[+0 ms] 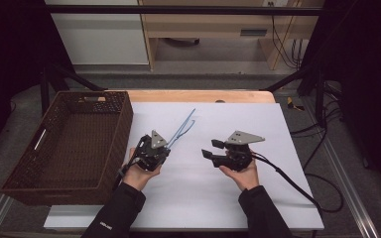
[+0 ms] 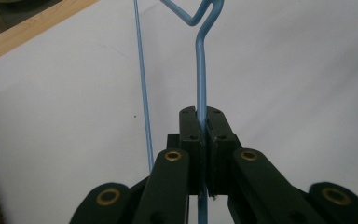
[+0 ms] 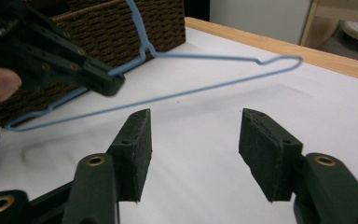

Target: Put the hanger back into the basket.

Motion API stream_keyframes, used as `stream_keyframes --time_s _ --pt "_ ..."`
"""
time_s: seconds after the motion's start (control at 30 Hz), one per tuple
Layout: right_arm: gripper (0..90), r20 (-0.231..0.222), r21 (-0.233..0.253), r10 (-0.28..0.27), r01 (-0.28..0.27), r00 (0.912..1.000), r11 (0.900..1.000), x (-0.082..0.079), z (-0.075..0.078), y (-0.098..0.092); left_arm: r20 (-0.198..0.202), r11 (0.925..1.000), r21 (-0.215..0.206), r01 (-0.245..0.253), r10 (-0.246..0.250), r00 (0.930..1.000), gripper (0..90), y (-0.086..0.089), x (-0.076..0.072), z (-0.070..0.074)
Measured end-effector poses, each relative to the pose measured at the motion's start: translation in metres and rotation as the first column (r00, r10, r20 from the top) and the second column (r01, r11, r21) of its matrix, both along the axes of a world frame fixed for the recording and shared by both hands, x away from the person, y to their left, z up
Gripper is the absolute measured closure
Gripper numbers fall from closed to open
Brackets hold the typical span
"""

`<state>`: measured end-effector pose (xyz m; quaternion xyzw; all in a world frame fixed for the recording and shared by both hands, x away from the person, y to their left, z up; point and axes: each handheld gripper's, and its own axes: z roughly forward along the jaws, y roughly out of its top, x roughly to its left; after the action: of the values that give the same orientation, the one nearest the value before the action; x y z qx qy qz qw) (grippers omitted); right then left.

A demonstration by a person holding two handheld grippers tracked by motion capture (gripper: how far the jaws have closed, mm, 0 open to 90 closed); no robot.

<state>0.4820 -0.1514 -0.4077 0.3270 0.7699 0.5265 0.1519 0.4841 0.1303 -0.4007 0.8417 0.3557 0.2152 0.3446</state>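
Left claw (image 1: 164,147) clamps the blue wire hanger (image 1: 182,129), raised off the table; right claw (image 1: 211,148) gapes, pointing left

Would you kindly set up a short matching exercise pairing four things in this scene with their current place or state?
Things:
1. left tool
2. right tool
3. blue wire hanger
4. wicker basket

States:
a. open, holding nothing
b. sits at the table's left side
c. shut on a wire
d. held up above the white sheet

Pairs: 1-c, 2-a, 3-d, 4-b
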Motion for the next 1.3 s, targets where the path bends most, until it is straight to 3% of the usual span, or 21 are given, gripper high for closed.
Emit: stream_keyframes --time_s 0.4,0.7,1.1,1.3 --pt "17.9 0.009 -0.017 -0.078 0.078 0.9969 0.997 -0.020 -0.005 -0.053 0.003 0.9963 -0.086 0.008 -0.008 1.0000 87.5 0.017 -0.009 0.019" --pt "12.3 0.014 -0.018 -0.123 0.123 0.9923 0.992 -0.029 0.000 -0.080 0.028 0.9915 -0.124 0.039 -0.036 0.9990 87.4 0.025 -0.020 0.041" --pt "3.4 0.024 -0.008 -0.140 0.140 0.9899 0.990 -0.037 0.004 -0.095 0.071 0.9836 -0.166 0.070 -0.059 0.9957 87.4 0.032 -0.032 0.065" --pt "2.6 0.040 -0.008 -0.142 0.142 0.9891 0.990 -0.045 0.006 -0.100 0.101 0.9802 -0.187 0.067 -0.049 0.9937 87.4 0.046 -0.038 0.079"
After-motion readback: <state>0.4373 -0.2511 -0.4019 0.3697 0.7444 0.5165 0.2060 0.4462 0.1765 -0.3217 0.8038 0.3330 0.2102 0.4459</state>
